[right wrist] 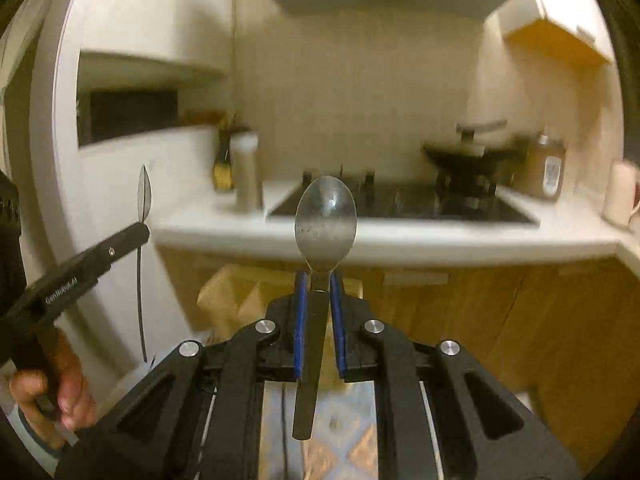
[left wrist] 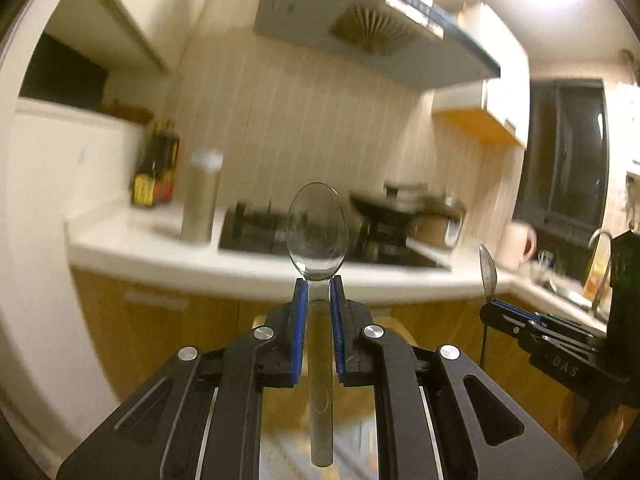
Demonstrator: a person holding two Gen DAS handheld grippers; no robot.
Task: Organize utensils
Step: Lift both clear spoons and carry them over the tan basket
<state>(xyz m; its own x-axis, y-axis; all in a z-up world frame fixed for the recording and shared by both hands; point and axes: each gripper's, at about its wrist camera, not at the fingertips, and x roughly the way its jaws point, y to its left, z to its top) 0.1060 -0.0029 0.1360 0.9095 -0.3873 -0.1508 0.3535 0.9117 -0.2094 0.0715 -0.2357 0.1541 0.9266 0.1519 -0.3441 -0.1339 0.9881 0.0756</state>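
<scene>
Now each gripper carries one spoon, held up in the air in front of a kitchen counter (left wrist: 132, 248).

Left wrist view: the left gripper (left wrist: 319, 292) has its blue-padded jaws pinching the neck of a spoon (left wrist: 317, 232). The bowl stands upright above the jaws and the handle runs back toward the camera. Off to the right, the right gripper (left wrist: 490, 303) shows side-on with its own spoon standing up from it.

Right wrist view: the right gripper's jaws are pressed on the neck of a second spoon (right wrist: 325, 220), bowl up, handle hanging back between the fingers. At the left edge, the left gripper and its spoon appear edge-on, with a person's hand (right wrist: 60, 392) on the grip.

Behind both spoons lie a black stove (right wrist: 400, 204) with a pan (right wrist: 468, 152), bottles (left wrist: 156, 172) and a tall steel canister (left wrist: 202, 196). The background is smeared.

Judgement: the pick-up looks done and the carry is in hand. No holder or tray is clearly visible, so the next move likely calls for finding the storage spot, then lowering each spoon in without the two colliding.
</scene>
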